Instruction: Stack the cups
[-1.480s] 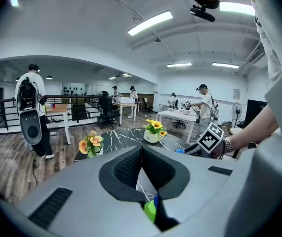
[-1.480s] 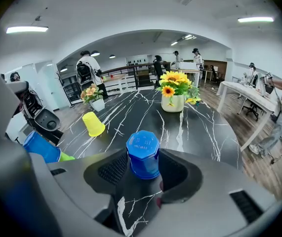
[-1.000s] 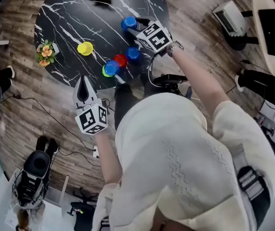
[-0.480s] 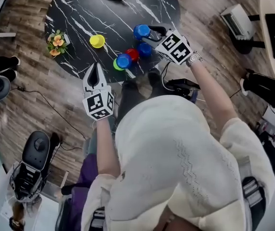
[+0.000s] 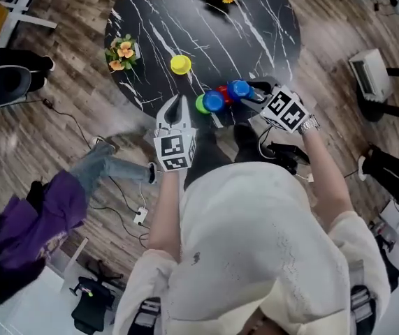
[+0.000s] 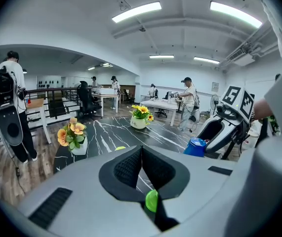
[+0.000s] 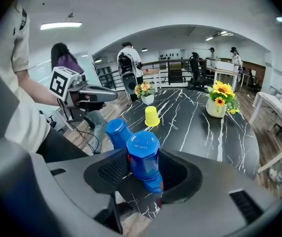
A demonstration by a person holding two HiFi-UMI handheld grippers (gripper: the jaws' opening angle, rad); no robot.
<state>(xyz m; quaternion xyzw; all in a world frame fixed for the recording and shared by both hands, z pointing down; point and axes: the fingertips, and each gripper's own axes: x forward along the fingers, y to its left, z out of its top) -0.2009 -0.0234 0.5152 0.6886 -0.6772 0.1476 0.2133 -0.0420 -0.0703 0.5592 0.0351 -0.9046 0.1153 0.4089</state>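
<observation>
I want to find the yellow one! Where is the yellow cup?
In the head view the yellow cup stands alone on the black table, left of the blue cups, near the orange flowers.

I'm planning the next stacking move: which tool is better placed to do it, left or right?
Probably right. The right tool grips a blue cup beside a second blue cup; the left tool is shut, empty, near the table's edge.

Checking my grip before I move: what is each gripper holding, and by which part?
The right gripper holds an upside-down blue cup by its side walls. The left gripper is shut on nothing.
</observation>
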